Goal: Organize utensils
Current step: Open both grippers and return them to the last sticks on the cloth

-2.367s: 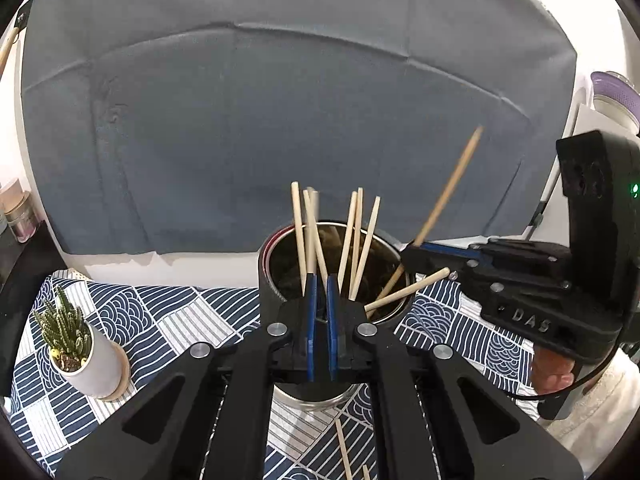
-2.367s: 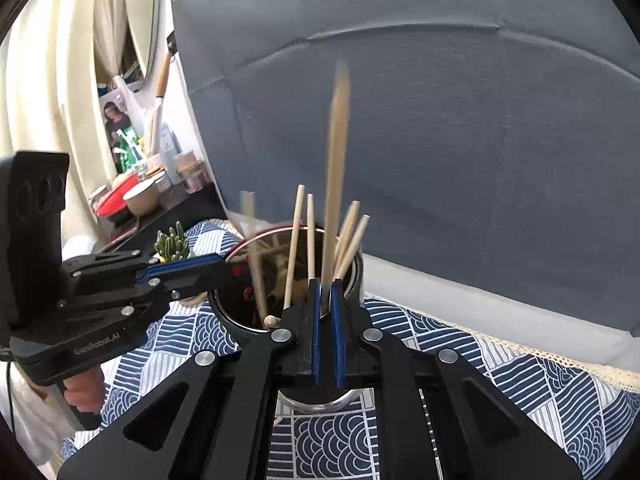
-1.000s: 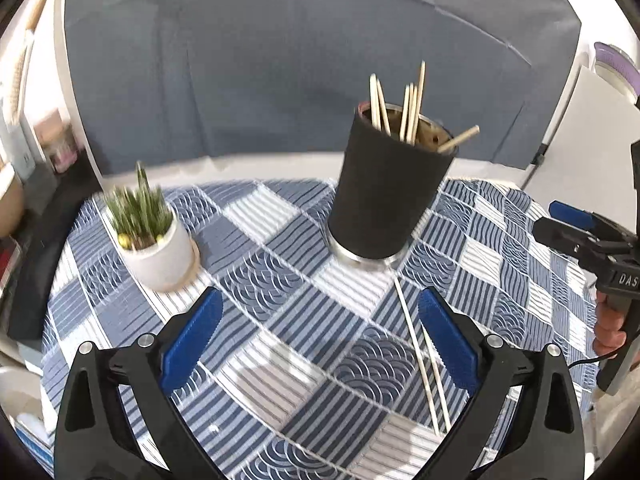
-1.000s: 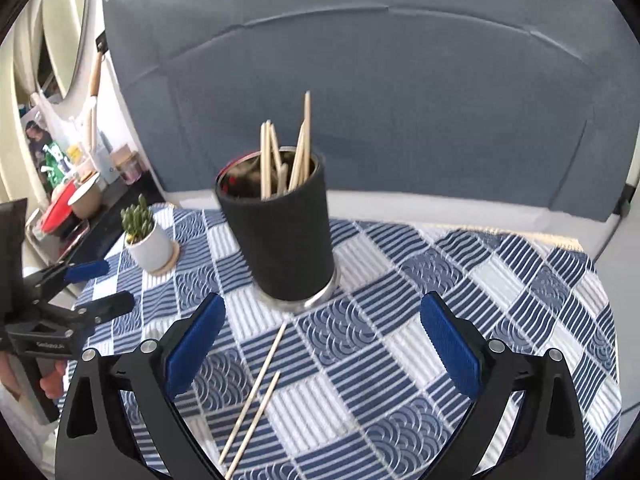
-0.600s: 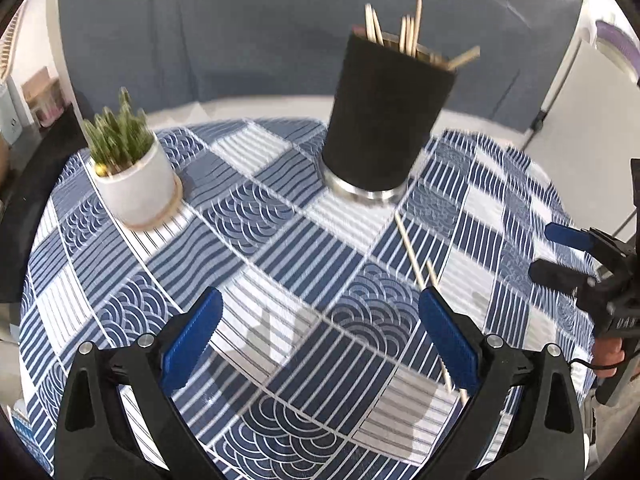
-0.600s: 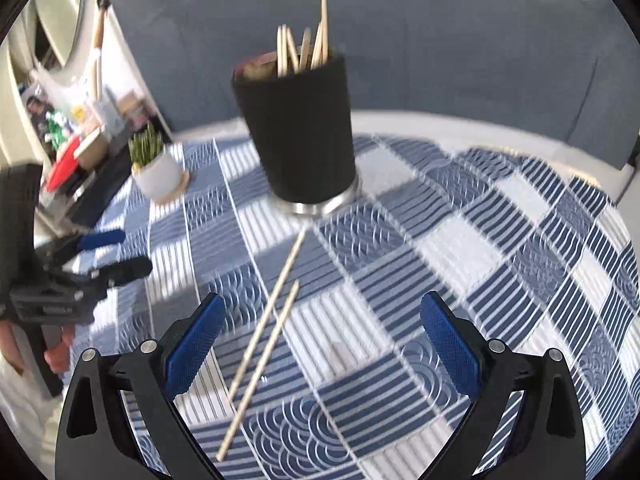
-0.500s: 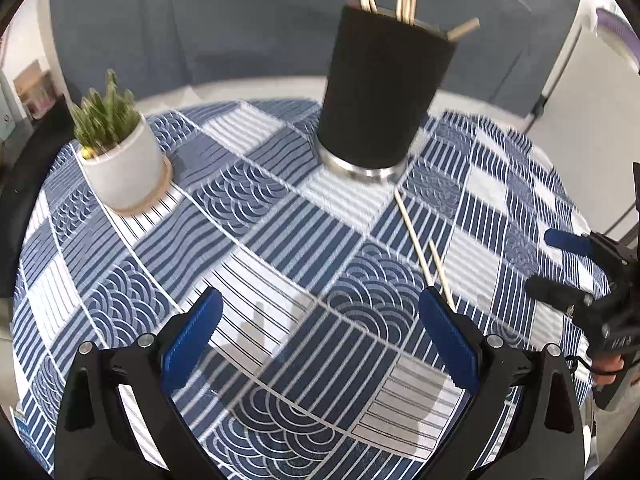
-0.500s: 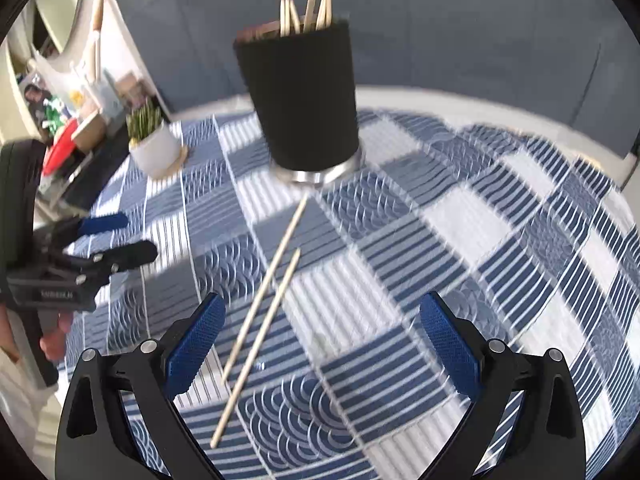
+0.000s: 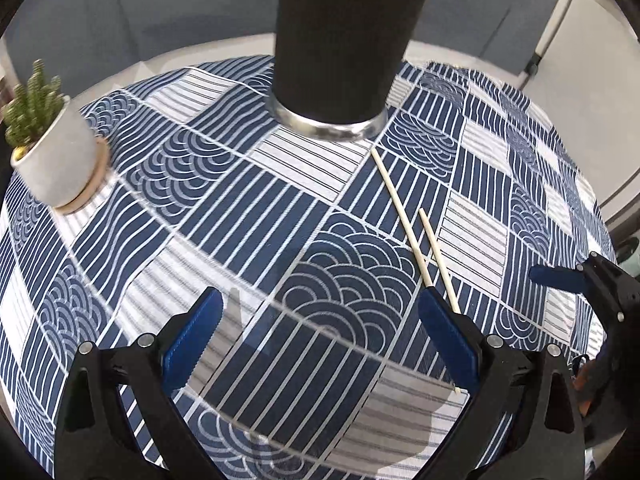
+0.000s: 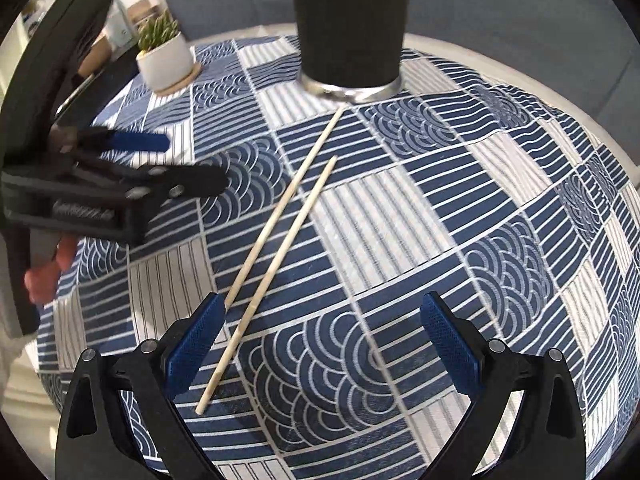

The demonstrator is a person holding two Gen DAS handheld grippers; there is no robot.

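Observation:
Two pale wooden chopsticks lie side by side on the blue patterned tablecloth, pointing at the black holder cup. In the left wrist view the same chopsticks run under my right-hand blue pad, below the cup. My left gripper is open and low over the cloth, holding nothing. My right gripper is open too, with the chopsticks' near ends by its left pad. Each gripper shows in the other's view: the left gripper at the left edge, a right finger at the right edge. The cup's top is cut off.
A small cactus in a white pot stands on a coaster at the table's left; the pot also shows in the right wrist view. A grey backdrop hangs behind the round table. A hand grips the left tool.
Both grippers let go of chopsticks in the cup, opened, and pulled back and down toward the two chopsticks on the cloth. The cup now fills the top of both views.

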